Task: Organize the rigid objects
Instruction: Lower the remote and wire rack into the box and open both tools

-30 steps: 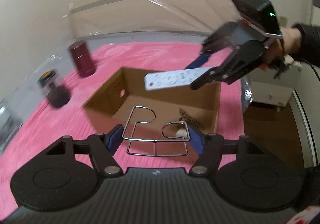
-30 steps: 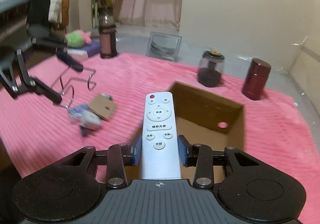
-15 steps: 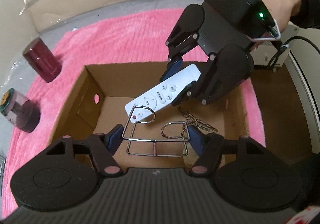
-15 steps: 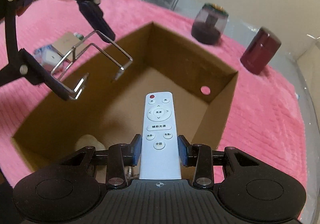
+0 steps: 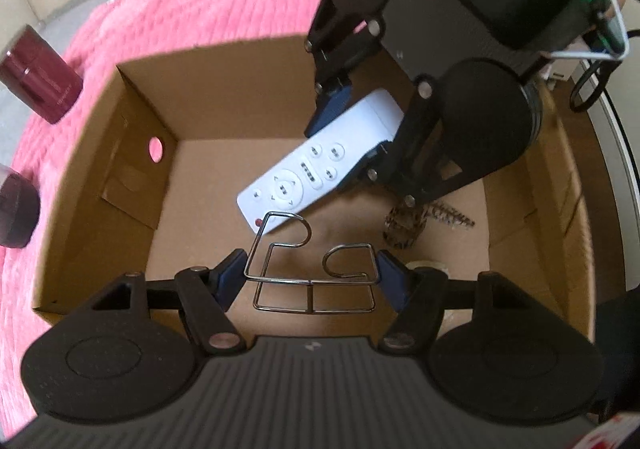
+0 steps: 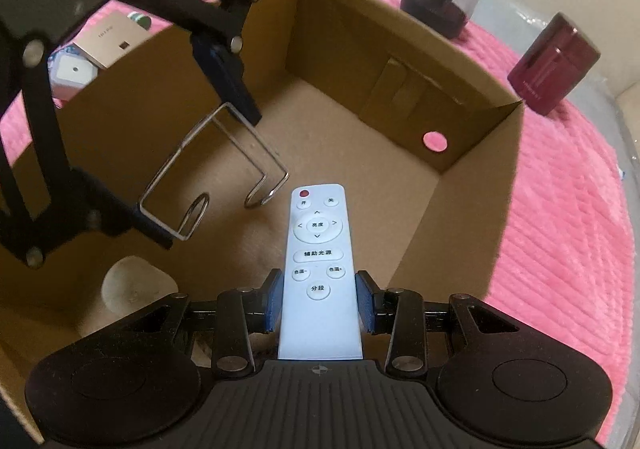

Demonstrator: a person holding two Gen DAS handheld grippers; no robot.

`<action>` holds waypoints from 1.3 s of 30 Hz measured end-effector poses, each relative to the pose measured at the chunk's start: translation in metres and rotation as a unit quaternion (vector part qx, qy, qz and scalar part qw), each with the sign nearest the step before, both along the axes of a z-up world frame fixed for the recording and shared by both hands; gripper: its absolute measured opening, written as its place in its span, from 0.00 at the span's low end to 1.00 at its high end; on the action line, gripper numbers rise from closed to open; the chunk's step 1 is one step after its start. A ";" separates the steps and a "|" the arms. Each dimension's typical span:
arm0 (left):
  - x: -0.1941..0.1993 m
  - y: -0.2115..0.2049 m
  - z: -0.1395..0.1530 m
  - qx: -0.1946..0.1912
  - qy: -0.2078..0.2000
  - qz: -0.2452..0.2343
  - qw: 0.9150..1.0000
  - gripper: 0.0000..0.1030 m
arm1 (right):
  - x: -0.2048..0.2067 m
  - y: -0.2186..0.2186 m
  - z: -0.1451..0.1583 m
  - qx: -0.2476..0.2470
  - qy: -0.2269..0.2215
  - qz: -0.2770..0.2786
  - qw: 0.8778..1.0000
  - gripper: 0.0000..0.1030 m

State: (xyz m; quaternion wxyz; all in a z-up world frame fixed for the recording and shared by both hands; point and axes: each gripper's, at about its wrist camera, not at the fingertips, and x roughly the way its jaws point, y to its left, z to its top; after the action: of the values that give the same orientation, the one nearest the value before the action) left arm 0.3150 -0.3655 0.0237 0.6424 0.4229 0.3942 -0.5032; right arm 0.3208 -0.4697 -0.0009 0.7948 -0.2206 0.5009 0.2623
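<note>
I have both tools inside the open cardboard box (image 5: 100,185) on the pink rug (image 6: 568,209). My left gripper (image 5: 311,276) is clamped on a bent wire rack (image 5: 312,273), held above the box floor. My right gripper (image 6: 319,299) pinches the white remote control (image 6: 318,269) by its lower end, red-button tip angled down toward the floor, just beside the rack's hooks. A maroon canister (image 6: 554,63) stands outside the box.
</note>
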 end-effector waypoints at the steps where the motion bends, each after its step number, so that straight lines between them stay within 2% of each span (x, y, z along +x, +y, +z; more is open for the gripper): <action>1: 0.001 -0.001 -0.003 0.006 0.002 0.002 1.000 0.63 | 0.001 0.001 -0.001 -0.002 0.002 0.001 1.000 0.34; 11: 0.011 -0.009 -0.029 0.048 0.016 0.012 0.999 0.63 | 0.004 0.005 -0.010 -0.006 0.022 0.003 1.000 0.34; 29: 0.016 -0.022 -0.041 0.090 0.026 0.018 0.995 0.64 | 0.016 0.002 -0.018 0.008 0.042 -0.011 0.999 0.34; 39: 0.015 -0.021 -0.040 0.081 0.027 0.020 0.996 0.64 | 0.017 0.002 -0.022 0.010 0.044 -0.012 0.999 0.34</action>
State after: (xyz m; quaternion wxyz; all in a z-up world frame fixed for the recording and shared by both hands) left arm 0.3299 -0.3864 -0.0167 0.6049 0.4522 0.4590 -0.4679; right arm 0.3374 -0.4681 -0.0230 0.7772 -0.1945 0.5353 0.2676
